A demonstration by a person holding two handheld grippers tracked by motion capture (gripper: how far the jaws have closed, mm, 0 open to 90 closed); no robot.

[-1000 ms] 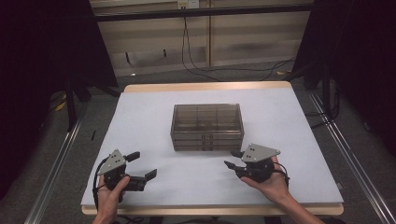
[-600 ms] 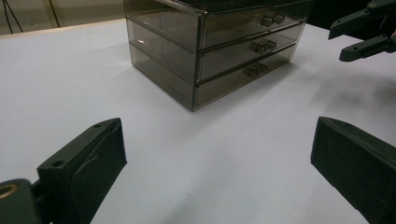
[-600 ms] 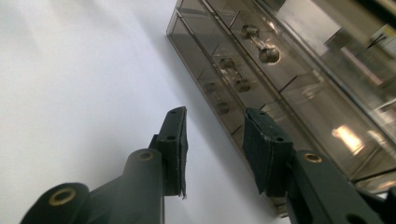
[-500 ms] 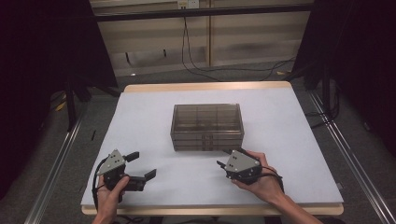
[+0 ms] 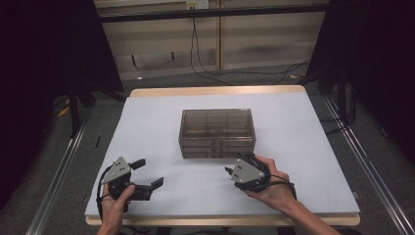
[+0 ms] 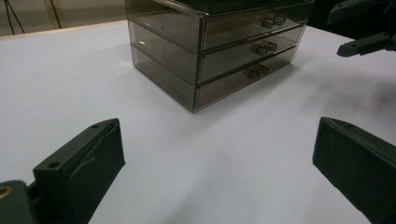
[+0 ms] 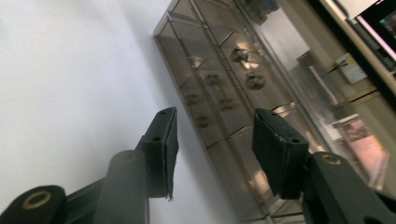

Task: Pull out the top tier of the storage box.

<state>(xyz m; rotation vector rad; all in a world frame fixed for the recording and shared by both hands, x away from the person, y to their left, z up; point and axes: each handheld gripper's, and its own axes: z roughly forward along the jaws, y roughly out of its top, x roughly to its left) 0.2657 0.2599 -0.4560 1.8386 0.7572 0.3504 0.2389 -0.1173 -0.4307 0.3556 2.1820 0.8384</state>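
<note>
A smoky see-through box of three drawers [image 5: 217,133] stands mid-table, its knobbed fronts facing me. My right gripper [image 5: 237,163] lies just in front of the box's near right part and points at the fronts. Its jaws have just been opening, and nothing is between them. In the right gripper view the open gripper [image 7: 215,140] frames the tilted drawer fronts [image 7: 219,84] a short way off. My left gripper [image 5: 148,173] rests at the near left, wide open and bare. In the left gripper view that gripper [image 6: 215,163] faces the box [image 6: 210,46], with the right gripper [image 6: 369,42] at top right.
The white table [image 5: 303,147] has a wooden edge along the front and back. Dark floor, metal rails and trailing cables lie around it. Bare white surface stretches left and right of the box.
The right hand slid left toward the drawer fronts and rolled, and its jaws now stand wider. The left gripper has stayed put.
</note>
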